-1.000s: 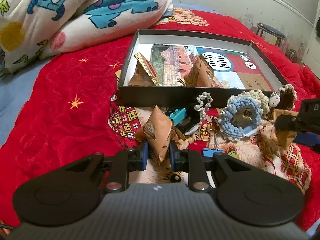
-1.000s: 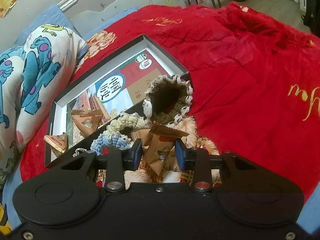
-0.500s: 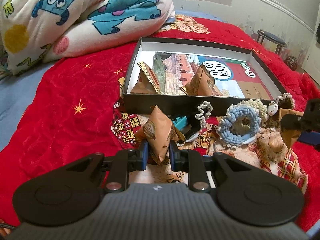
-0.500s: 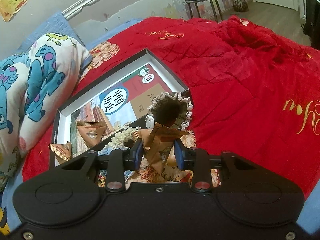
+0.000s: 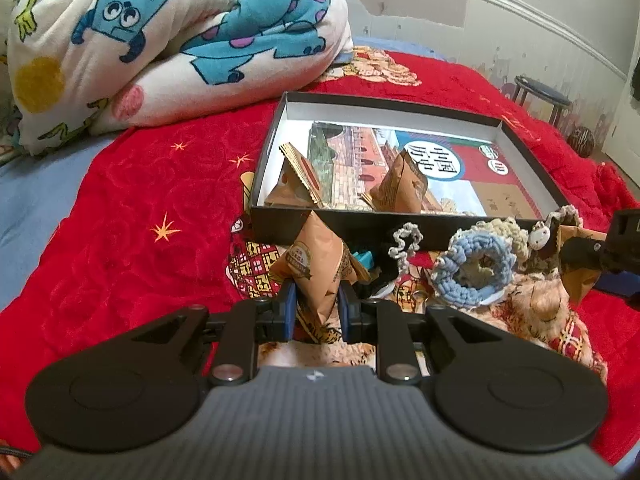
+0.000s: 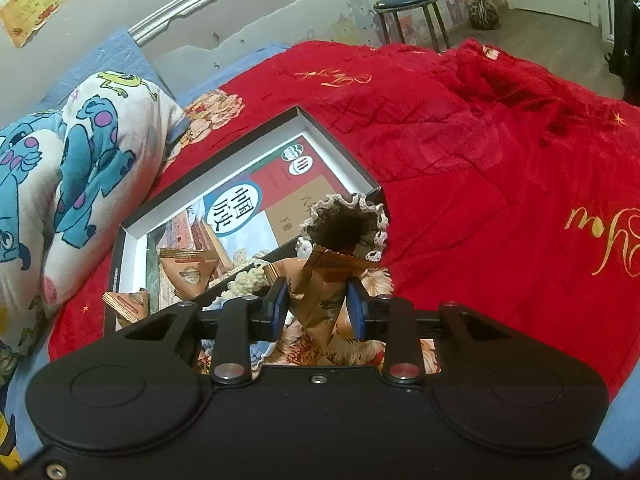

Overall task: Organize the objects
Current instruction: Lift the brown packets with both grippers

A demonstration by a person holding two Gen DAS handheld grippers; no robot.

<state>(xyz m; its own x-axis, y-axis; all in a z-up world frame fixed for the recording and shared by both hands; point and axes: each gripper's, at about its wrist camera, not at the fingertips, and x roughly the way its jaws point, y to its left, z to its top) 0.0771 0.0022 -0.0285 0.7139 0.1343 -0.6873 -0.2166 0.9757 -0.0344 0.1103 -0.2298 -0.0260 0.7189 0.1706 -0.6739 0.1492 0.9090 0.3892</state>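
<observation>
My left gripper (image 5: 317, 309) is shut on a brown pyramid packet (image 5: 316, 268) and holds it above the red blanket, just short of the black box (image 5: 344, 226). Two more brown packets (image 5: 294, 184) lie in the box's near left part. My right gripper (image 6: 316, 308) is shut on another brown packet (image 6: 320, 292), lifted near the box's right corner (image 6: 372, 186); the right gripper also shows at the right edge of the left wrist view (image 5: 600, 252).
Crocheted pieces lie in front of the box: a blue ring (image 5: 472, 268), a small white loop (image 5: 406, 242) and a brown frilled pouch (image 6: 346, 226). A rolled cartoon duvet (image 5: 160, 36) lies far left. A stool (image 6: 412, 12) stands beyond the bed.
Both grippers have risen with their packets and moved a little toward the box. The left packet now overlaps the box's front wall in view.
</observation>
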